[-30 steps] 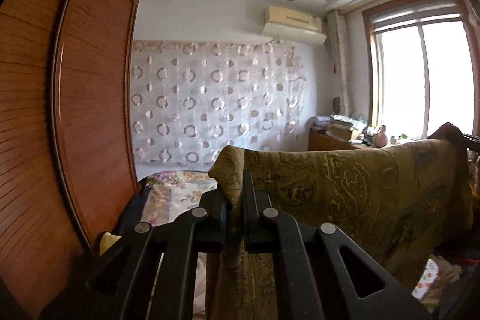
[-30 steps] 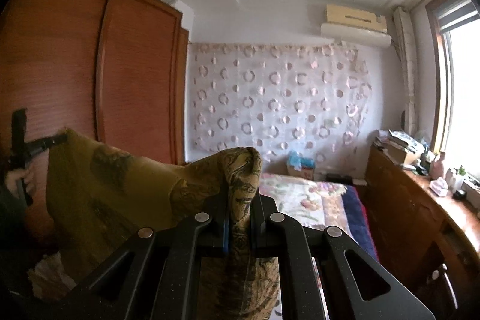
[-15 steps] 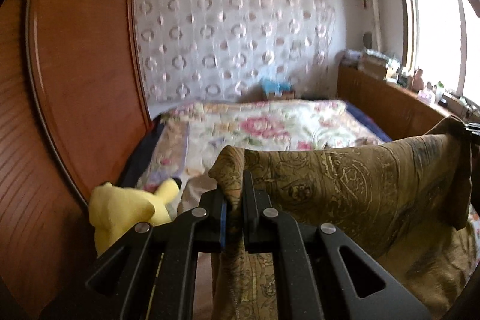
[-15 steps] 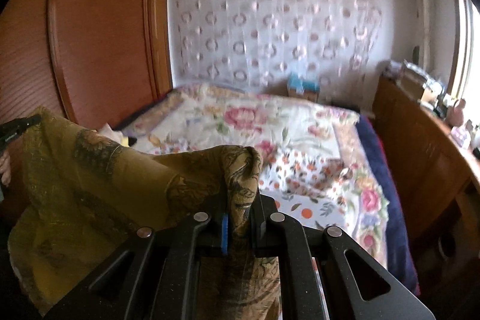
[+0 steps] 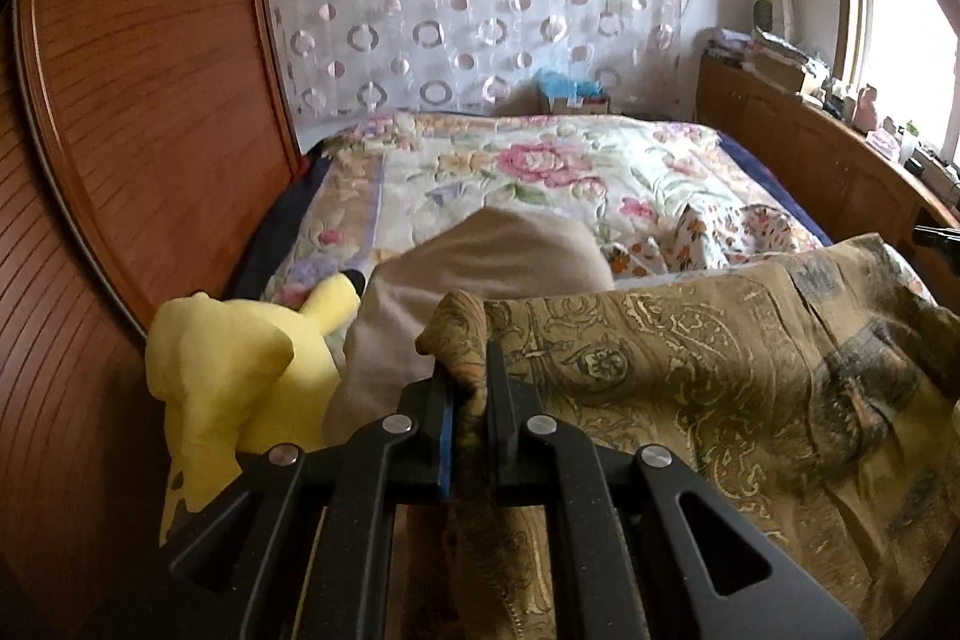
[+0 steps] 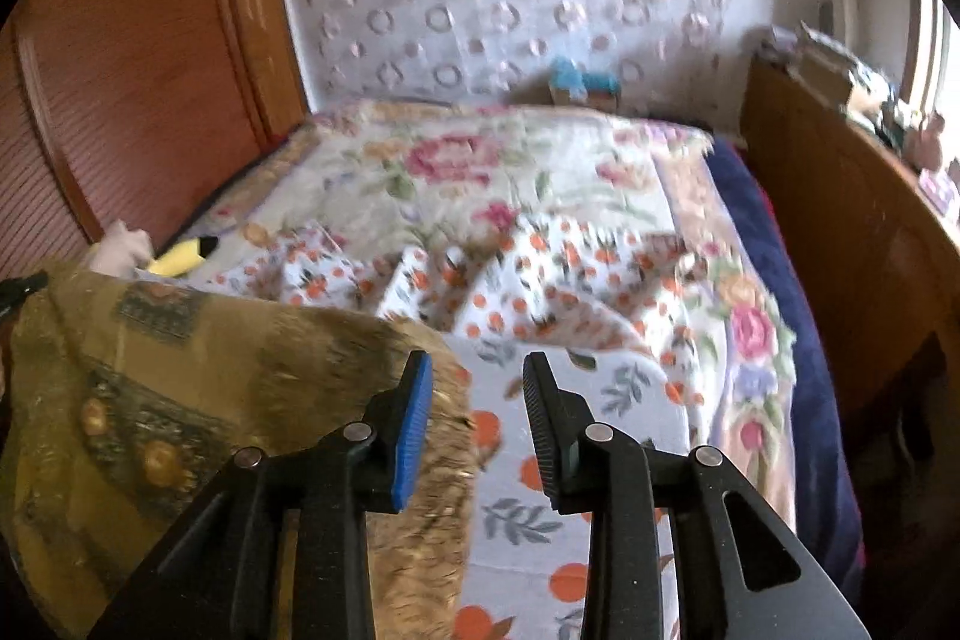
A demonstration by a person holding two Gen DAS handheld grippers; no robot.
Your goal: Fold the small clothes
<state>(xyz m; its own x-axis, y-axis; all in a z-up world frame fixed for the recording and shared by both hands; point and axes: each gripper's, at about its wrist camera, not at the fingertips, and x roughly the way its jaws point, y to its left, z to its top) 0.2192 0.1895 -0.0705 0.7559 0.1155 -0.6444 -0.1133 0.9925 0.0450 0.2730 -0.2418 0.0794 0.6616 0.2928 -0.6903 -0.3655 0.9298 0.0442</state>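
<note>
While my left gripper (image 5: 467,403) is clenching a corner of the olive cloth (image 5: 690,370), that cloth is spreading over the bed (image 5: 510,172) beside a yellow plush (image 5: 240,370). On the right view, my gripper (image 6: 477,418) is gaping, released, the cloth (image 6: 180,388) lying just left. No legible writing.

Two garments (image 5: 720,370) (image 6: 540,274), perhaps; one plush toy (image 5: 240,376).

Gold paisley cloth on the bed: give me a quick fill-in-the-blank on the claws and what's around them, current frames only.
1. The left claw is ____ on a bunched corner of the gold paisley cloth.
2. The right claw has its jaws ____, with nothing between them.
3. The plush toy left of the left claw is ____ in colour.
4. Past the right claw lies a white cloth printed with ____ fruit.

Missing words: shut; open; yellow; orange
</note>
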